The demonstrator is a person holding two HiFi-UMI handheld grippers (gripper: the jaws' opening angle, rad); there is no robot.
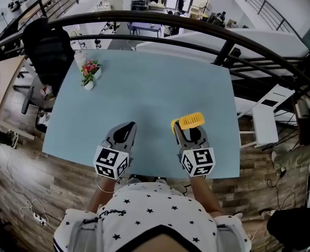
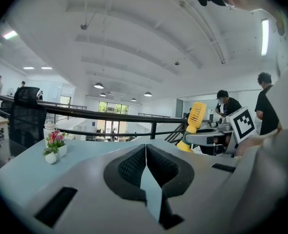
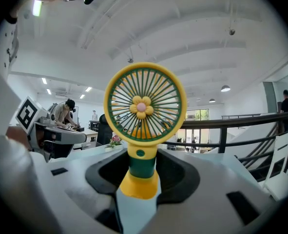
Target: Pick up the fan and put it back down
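Observation:
A small yellow and green fan (image 1: 191, 121) (image 3: 144, 104) stands upright between the jaws of my right gripper (image 1: 189, 132) (image 3: 143, 165), near the front right of the light blue table (image 1: 144, 93). The dark pads close on its green stem just above the yellow base. I cannot tell whether the base touches the table. From the left gripper view the fan (image 2: 197, 115) rises above the right gripper's jaw. My left gripper (image 1: 127, 126) (image 2: 146, 151) hovers beside it to the left, shut and empty.
A little pot of pink flowers (image 1: 89, 72) (image 2: 53, 145) stands at the table's far left. A black office chair (image 1: 47, 49) is behind that corner. A curved black railing (image 1: 196, 30) runs past the far edge. People work at desks to the side.

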